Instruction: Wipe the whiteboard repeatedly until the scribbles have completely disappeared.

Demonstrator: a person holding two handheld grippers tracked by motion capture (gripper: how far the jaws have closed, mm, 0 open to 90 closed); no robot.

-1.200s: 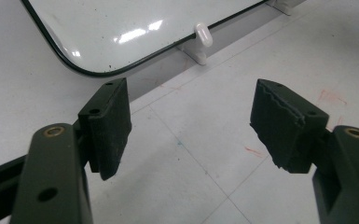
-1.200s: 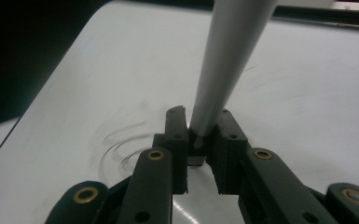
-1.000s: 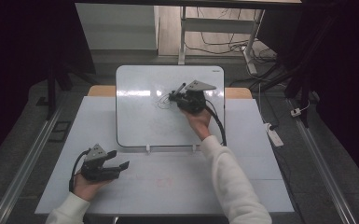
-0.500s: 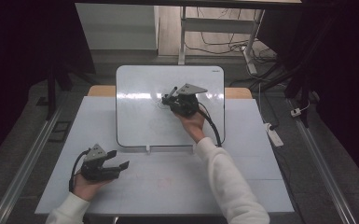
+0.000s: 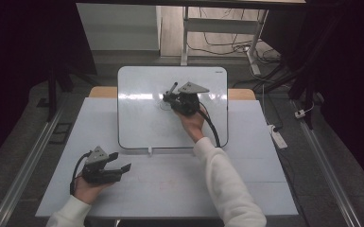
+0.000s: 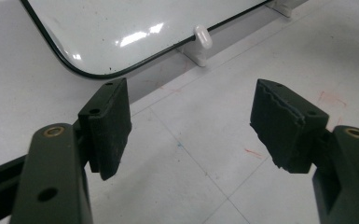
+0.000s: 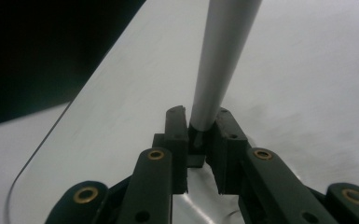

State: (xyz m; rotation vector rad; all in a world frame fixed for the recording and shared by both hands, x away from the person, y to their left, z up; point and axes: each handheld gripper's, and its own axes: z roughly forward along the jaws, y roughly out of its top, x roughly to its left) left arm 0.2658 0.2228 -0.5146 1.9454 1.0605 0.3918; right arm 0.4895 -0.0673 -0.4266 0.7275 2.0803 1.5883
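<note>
Mid-drawing, probably: right gripper point(image 5: 172, 97) clamped on marker point(image 7: 224, 56) over whiteboard point(image 5: 142, 127), faint scribble begun; left gripper point(image 6: 191, 123) idle, gaping wide.

A white whiteboard point(image 5: 142, 118) with a thin dark rim is lying flat on the table, faint marks showing near its middle. A grey marker point(image 7: 221, 56) is standing over it, clamped.

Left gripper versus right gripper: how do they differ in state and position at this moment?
The left gripper has its jaws apart, empty; the right gripper is shut on a grey marker. The left sits over the bare table near the person; the right is over the whiteboard. Both are hand-held.
</note>
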